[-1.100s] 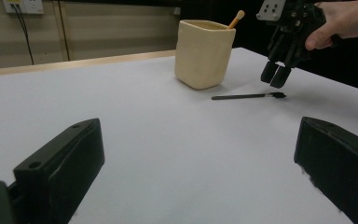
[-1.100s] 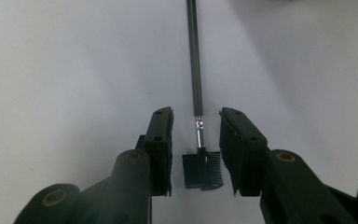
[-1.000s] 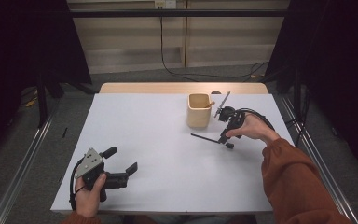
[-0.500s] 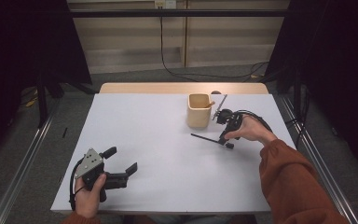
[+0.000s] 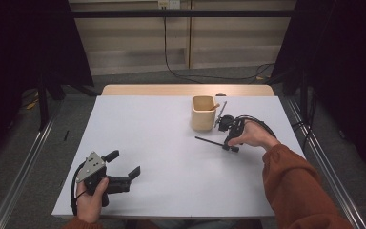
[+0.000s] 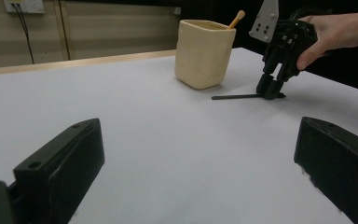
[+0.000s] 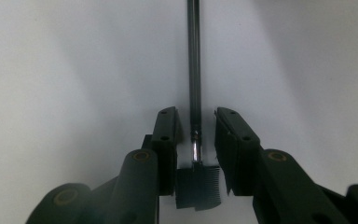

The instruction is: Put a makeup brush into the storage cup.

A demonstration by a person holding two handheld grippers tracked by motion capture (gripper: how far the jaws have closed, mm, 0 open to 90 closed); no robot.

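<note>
Right claw (image 7: 195, 128) narrower around brush (image 7: 194, 70), cup (image 5: 204, 113) beside.

My white table (image 5: 152, 143) carries a beige cup (image 5: 203, 113) toward its far side, and a thin black brush (image 5: 210, 141) lies flat just in front of it.

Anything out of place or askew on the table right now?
Nothing stands out. The beige cup stands upright with a wooden stick inside. The thin black brush lies flat on the white table between the right tongs, nothing spilled or damaged.
</note>
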